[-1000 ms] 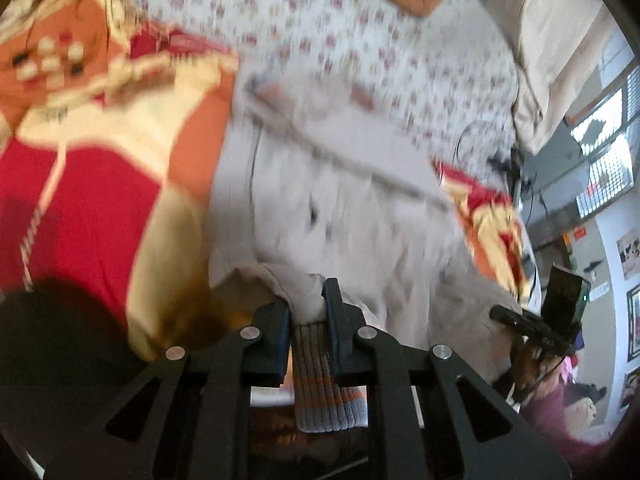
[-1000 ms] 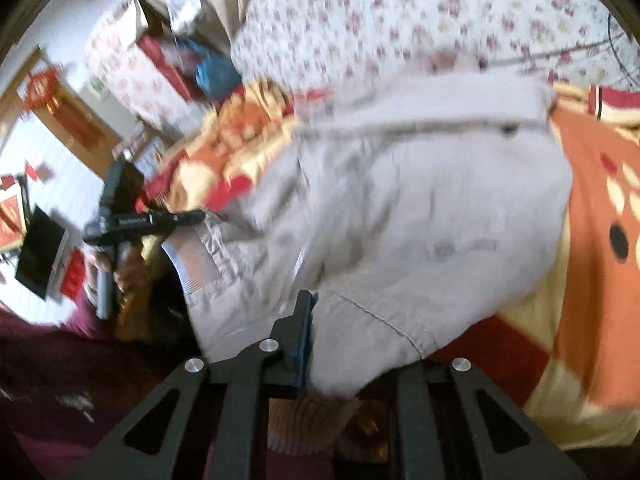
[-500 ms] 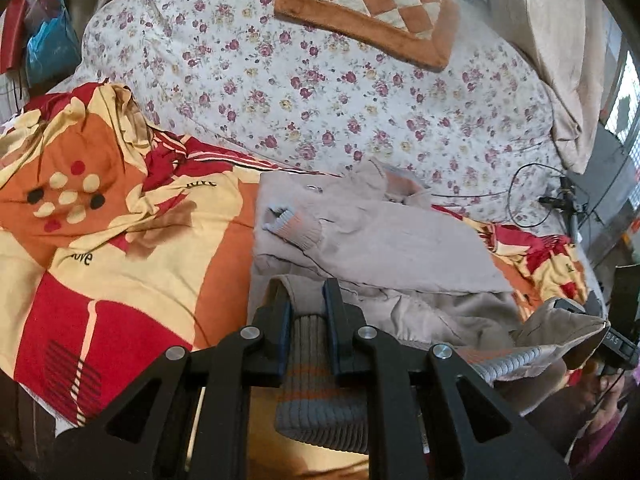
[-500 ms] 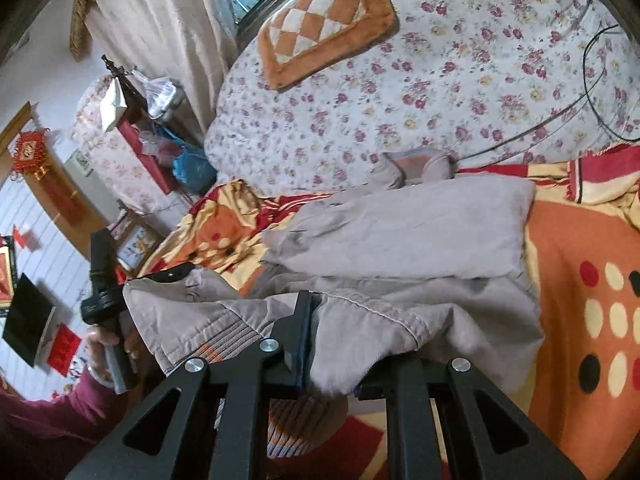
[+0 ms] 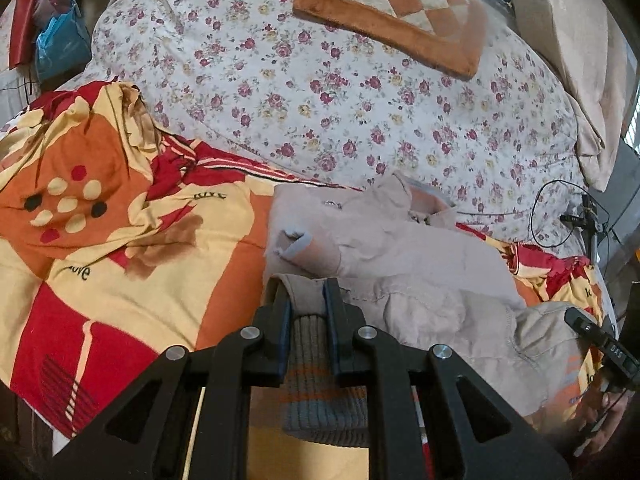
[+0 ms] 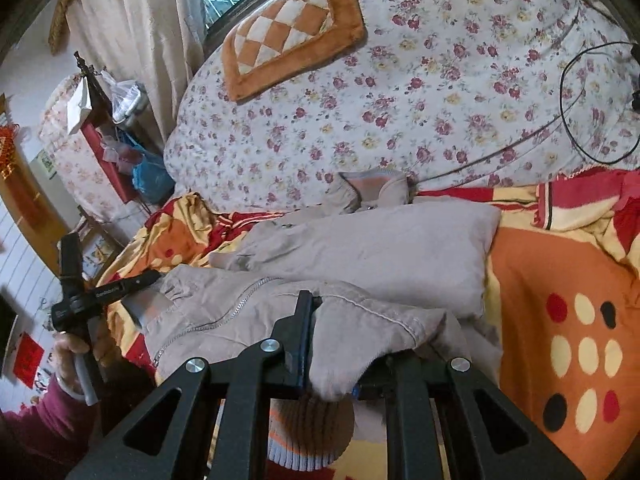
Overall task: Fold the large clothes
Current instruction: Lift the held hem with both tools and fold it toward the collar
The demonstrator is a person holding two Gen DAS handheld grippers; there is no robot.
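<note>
A beige zip jacket (image 5: 404, 264) (image 6: 372, 248) lies on a red, orange and yellow blanket (image 5: 100, 264) (image 6: 560, 280), its sleeves folded across the body. My left gripper (image 5: 307, 288) is shut on the jacket's bottom hem, whose striped ribbed band (image 5: 316, 392) hangs down between the fingers. My right gripper (image 6: 320, 312) is shut on the other end of that hem; cloth drapes over and hides its right finger, and the ribbed band (image 6: 308, 428) dangles below. Both hold the hem lifted over the lower body. The right gripper's tool shows at the right of the left wrist view.
A floral duvet (image 5: 360, 112) with an orange checked cushion (image 5: 400, 12) lies beyond the jacket. A black cable (image 6: 592, 100) loops on the duvet's right side. Curtains, a window and cluttered furniture stand behind. A person's hand (image 6: 68, 360) in a maroon sleeve holds the left tool.
Both grippers carried the hem forward over the jacket and tilted upward, so the view swung from close cloth to the whole bed. The lower part now lies doubled over the body.
</note>
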